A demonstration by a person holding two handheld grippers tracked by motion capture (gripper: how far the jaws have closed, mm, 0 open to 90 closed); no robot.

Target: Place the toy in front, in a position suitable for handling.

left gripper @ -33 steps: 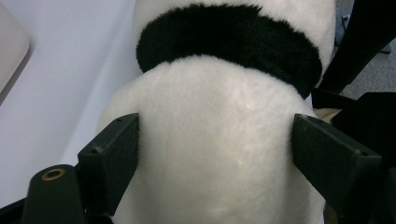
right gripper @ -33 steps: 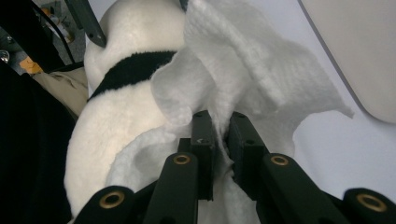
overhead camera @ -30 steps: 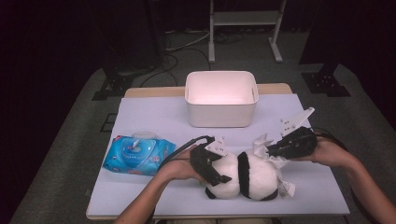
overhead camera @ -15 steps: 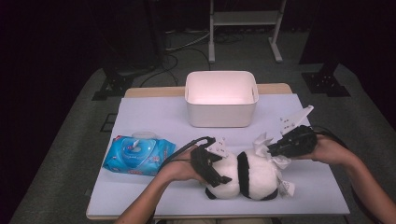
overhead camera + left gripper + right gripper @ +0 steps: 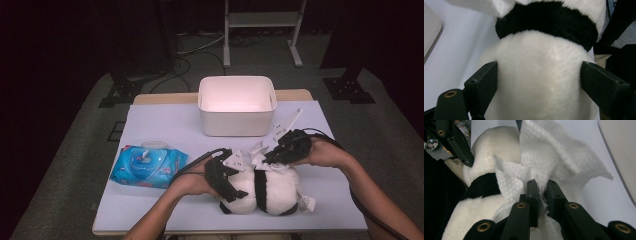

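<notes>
Currently one plush panda point(image 5: 265, 192) lies on its side at the near middle of the table point(image 5: 165, 125), white body with a black band. One white wipe point(image 5: 260, 152), crumpled, rests on top of the panda. One blue pack of wet wipes point(image 5: 149, 165) lies flat to the panda's left, apart from it. One white rectangular bin point(image 5: 236, 105) stands upright behind the panda, toward the far edge.

Two tools in use, one per hand. Left tool point(image 5: 225, 181): jaws spread wide around the panda's white body; in the left gripper view both black pads press against the fur on either side, so it is clamped on the panda point(image 5: 541, 82). Right tool point(image 5: 272, 156): jaws nearly together, pinching the wipe; the right gripper view shows the wipe point(image 5: 549, 167) bunched between the two pads, its free folds fanning out above the panda's fur point(image 5: 499, 145). The two tools are just beside each other over the toy.

Surface: table covered by a pale lavender sheet, wooden edge showing at the far side. Room: dark, grey carpeted floor point(image 5: 80, 165), black cables on the floor behind the table, one light metal stand frame point(image 5: 260, 30) at the back.
</notes>
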